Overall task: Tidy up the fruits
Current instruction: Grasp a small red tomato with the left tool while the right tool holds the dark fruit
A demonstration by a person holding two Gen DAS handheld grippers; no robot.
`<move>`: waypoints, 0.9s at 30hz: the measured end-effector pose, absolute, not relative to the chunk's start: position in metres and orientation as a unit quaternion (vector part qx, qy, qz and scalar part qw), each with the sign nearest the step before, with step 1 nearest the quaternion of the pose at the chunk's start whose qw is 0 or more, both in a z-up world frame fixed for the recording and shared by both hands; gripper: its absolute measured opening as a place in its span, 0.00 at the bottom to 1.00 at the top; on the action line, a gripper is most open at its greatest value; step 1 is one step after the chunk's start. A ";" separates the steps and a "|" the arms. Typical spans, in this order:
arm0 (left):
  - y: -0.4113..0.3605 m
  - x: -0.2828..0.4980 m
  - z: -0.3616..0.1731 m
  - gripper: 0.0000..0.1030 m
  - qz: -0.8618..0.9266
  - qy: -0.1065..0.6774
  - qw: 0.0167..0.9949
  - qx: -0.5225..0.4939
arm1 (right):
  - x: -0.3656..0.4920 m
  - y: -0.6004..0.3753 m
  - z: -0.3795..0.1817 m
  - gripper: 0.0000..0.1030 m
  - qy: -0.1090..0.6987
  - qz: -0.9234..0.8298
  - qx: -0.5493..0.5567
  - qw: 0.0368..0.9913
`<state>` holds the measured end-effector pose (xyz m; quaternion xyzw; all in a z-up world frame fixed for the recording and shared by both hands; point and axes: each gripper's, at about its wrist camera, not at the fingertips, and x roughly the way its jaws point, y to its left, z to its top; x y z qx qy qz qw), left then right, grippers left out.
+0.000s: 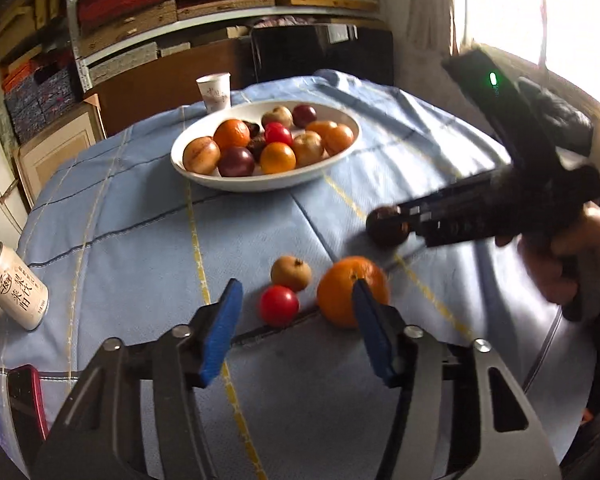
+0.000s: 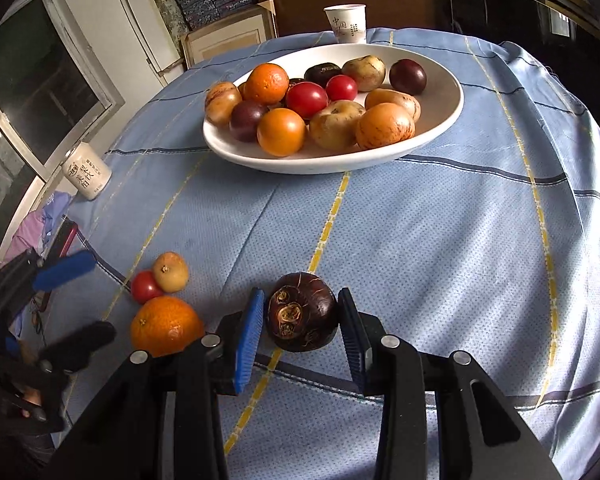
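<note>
Fruits mostly lie in the white bowl; three rest loose on the bench. Right tongs clench a dark fruit, probably to sort it; left tongs are released, empty above the orange.

Each black tool has ribbed blue pads and silver screws.

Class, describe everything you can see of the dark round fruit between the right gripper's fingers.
The dark fruit is roundish, deep brown-maroon, with a smooth, slightly glossy skin and a few rough tan scars facing the camera. It sits between the blue pads of the right gripper, which look closed on its sides. Whether it rests on the blue cloth or is just lifted cannot be told. It is apart from the orange to its left and nearer than the white bowl.
</note>
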<state>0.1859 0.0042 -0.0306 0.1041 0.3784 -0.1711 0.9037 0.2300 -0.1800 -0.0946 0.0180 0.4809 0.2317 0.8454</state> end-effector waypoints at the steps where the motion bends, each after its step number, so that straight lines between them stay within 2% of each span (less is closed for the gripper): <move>1: 0.007 0.187 -0.032 0.47 -0.174 0.385 0.902 0.095 | 0.229 -0.181 -0.095 0.38 0.481 0.232 0.018 0.845; 4: 0.021 0.192 -0.036 0.37 -0.165 0.396 0.900 0.072 | 0.229 -0.180 -0.095 0.38 0.480 0.231 0.017 0.846; 10: 0.035 0.206 -0.047 0.30 -0.149 0.423 0.892 0.044 | 0.229 -0.180 -0.095 0.38 0.481 0.230 0.016 0.846; 27: 0.011 0.220 -0.059 0.30 -0.169 0.439 0.879 0.072 | 0.229 -0.177 -0.097 0.38 0.480 0.223 0.006 0.849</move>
